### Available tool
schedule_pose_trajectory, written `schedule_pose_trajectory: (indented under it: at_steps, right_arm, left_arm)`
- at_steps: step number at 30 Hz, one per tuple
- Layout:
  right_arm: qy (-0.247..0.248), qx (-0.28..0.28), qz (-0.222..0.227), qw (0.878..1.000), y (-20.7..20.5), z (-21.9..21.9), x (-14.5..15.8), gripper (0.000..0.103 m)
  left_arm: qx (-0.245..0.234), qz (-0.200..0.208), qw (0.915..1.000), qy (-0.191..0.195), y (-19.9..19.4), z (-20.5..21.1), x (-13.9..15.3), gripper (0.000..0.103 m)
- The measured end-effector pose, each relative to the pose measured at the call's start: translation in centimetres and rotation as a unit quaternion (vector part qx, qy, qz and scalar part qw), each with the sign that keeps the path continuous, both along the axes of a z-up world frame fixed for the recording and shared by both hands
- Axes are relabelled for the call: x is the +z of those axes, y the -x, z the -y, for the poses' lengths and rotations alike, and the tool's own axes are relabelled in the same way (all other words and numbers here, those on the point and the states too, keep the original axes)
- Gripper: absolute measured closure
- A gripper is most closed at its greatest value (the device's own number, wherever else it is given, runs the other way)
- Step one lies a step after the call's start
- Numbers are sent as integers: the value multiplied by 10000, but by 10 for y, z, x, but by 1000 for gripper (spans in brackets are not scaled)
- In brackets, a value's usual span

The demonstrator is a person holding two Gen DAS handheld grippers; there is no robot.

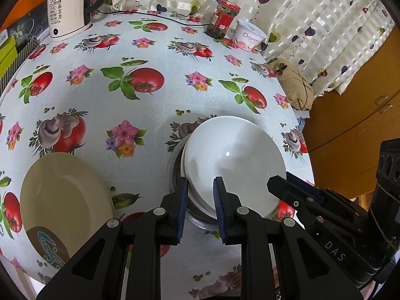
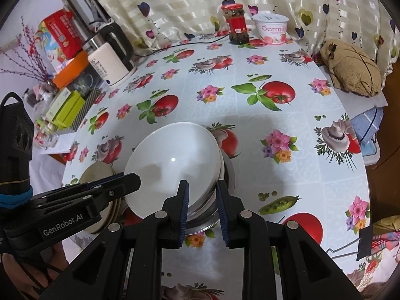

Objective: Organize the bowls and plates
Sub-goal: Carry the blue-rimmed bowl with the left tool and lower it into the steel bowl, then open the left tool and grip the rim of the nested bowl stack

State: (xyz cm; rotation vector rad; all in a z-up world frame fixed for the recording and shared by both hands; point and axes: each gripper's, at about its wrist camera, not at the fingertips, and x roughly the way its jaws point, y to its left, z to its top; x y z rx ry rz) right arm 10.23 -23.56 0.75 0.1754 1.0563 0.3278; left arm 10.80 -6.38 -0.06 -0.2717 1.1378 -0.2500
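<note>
- A white bowl (image 1: 235, 160) is sitting tilted in a stack, its mouth facing up and toward my two grippers; being round, it is showing no long axis.
- Beneath it, a second white bowl's rim (image 1: 185, 160) and a steel bowl (image 1: 200, 218) are peeking out, the stack leaning away from upright.
- A cream plate (image 1: 65, 197) is lying flat on the table to the left of the stack, apart from it; the right wrist view is showing stacked rims (image 2: 116, 207) there.
- The table is wearing a pale blue cloth (image 1: 150, 115) printed with tomatoes, mushrooms and flowers.
- At the far edge a white kettle (image 1: 68, 12), a red-lidded jar (image 1: 223, 18) and a yogurt tub (image 1: 250, 35) are standing before a heart-patterned curtain (image 1: 312, 20); a tan cloth bundle (image 1: 296, 85) is resting off the right side.
- My left gripper (image 1: 200, 206) is holding its blue pads (image 1: 183, 210) narrowly apart, with the stack's near-left rim showing between them; I cannot tell whether they are touching it.
- My right gripper (image 2: 201, 208) is doing likewise at the near-right rim, its pads (image 2: 222, 210) a narrow gap apart, contact unclear.
</note>
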Motion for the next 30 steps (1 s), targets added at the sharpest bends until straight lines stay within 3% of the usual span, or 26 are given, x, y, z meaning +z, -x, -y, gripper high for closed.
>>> schedule_pose_trajectory:
  at_steps: [30]
  right_arm:
    - [92,140,183,9997,3,0,3,81]
  left_arm:
    - [-163,368,9992,47,6,-2,3,81]
